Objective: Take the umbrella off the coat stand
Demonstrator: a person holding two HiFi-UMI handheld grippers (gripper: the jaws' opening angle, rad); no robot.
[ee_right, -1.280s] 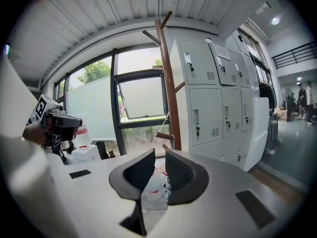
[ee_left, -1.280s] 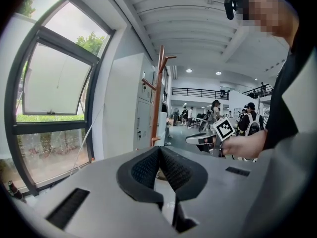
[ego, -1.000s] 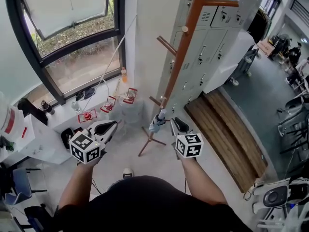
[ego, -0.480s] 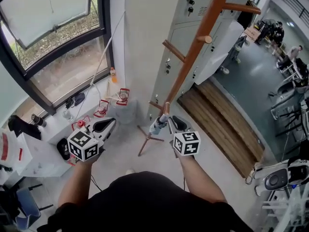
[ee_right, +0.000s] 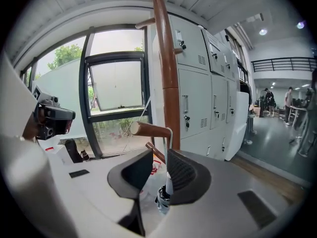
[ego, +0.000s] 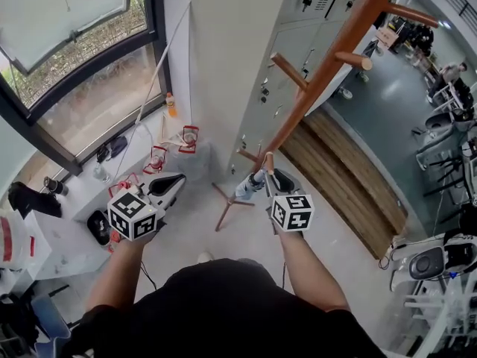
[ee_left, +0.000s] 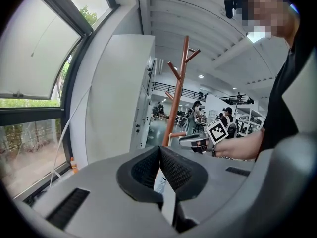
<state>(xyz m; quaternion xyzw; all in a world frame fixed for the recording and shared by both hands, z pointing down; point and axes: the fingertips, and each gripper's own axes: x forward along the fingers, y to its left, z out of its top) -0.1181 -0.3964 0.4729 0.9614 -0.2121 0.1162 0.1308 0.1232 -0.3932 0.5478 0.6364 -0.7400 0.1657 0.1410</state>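
The brown wooden coat stand (ego: 313, 80) leans across the head view and rises straight ahead in the right gripper view (ee_right: 168, 73). A small folded umbrella (ego: 248, 187) hangs by a thin strap (ee_right: 171, 148) from a low peg (ee_right: 148, 129). My right gripper (ego: 267, 176) is at that peg. Its jaws are opening, with the umbrella's top (ee_right: 162, 196) hanging in the gap between them (ee_right: 158, 155) and the strap lying beside the right pad. My left gripper (ego: 177, 181) is off to the left, apart from the stand, its pads (ee_left: 159, 150) shut on nothing.
Grey lockers (ego: 298, 21) stand right behind the coat stand. A large window (ego: 74, 58) is to the left, with red-and-white items (ego: 190, 136) and bottles on its sill. A wooden platform (ego: 350, 192) lies to the right. The stand's feet (ego: 226, 206) spread over the floor.
Both grippers have drifted a little toward the stand. The right jaws stand wider around the umbrella's top, and the low peg now sits just above them.
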